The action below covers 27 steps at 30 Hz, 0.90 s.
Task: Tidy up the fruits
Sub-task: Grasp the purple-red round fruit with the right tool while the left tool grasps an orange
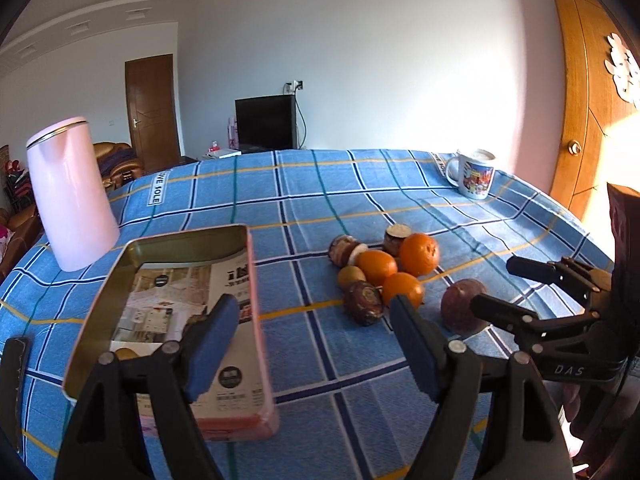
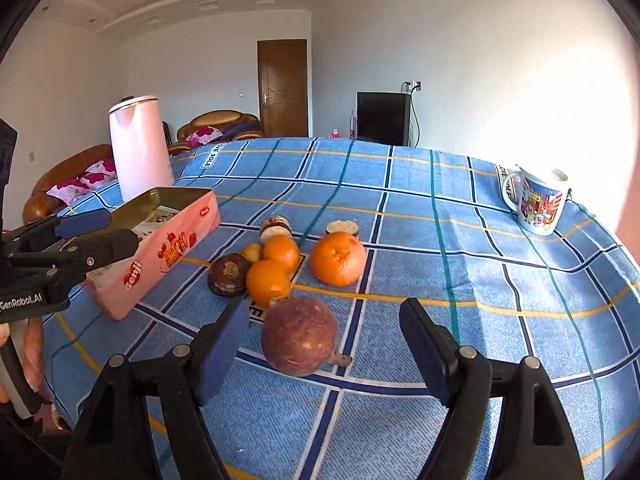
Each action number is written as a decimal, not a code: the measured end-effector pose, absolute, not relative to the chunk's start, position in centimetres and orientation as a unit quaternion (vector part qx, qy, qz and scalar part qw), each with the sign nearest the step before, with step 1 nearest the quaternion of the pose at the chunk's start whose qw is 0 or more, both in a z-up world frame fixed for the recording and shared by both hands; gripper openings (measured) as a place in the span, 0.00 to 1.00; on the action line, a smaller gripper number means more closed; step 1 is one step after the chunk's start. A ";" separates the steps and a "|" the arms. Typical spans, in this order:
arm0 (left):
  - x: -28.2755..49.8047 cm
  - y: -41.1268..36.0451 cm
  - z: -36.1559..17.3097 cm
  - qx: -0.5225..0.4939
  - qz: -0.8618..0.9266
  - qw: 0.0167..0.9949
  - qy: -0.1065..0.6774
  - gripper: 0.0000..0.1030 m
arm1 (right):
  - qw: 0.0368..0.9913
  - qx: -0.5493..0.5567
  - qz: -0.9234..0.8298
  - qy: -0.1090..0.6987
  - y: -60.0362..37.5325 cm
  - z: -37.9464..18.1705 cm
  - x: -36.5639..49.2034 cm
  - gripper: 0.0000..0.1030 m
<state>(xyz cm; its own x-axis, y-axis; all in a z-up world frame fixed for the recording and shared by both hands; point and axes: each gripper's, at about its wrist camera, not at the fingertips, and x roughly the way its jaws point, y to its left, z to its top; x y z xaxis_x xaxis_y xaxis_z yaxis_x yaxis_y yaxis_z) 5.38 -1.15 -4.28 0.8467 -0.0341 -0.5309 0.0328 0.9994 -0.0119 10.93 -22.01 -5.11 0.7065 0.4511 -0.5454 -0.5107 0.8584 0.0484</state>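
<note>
With both jaws spread wide and empty, the right hand-held gripper (image 2: pixel 324 344) lines up on the purple fruit (image 2: pixel 299 335), which it must straddle and squeeze before carrying it to the pink tin (image 2: pixel 160 252), while the left hand-held gripper (image 1: pixel 316 320) hovers open and empty beside that tin.

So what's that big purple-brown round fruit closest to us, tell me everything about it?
The purple-brown fruit is round with a dull, scuffed, speckled skin and a short stubby stem poking out low on its right. It sits on the blue checked tablecloth, nearest the camera, apart from the pile of oranges. The right hand-held gripper is open around it, not touching.
</note>
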 end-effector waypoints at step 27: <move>12.5 -8.9 -6.6 0.059 -0.074 0.926 0.365 0.52 | 0.911 -0.001 0.253 0.326 -26.1 -6.7 14.7 0.48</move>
<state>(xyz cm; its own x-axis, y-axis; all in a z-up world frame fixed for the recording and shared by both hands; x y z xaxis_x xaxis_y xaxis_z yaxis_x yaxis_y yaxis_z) 12.48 -8.86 -6.64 0.7222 -0.0940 -0.6853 0.1799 0.9821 0.0549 14.69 -26.12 -6.70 0.6598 0.4596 -0.5945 -0.4614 0.8722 0.1623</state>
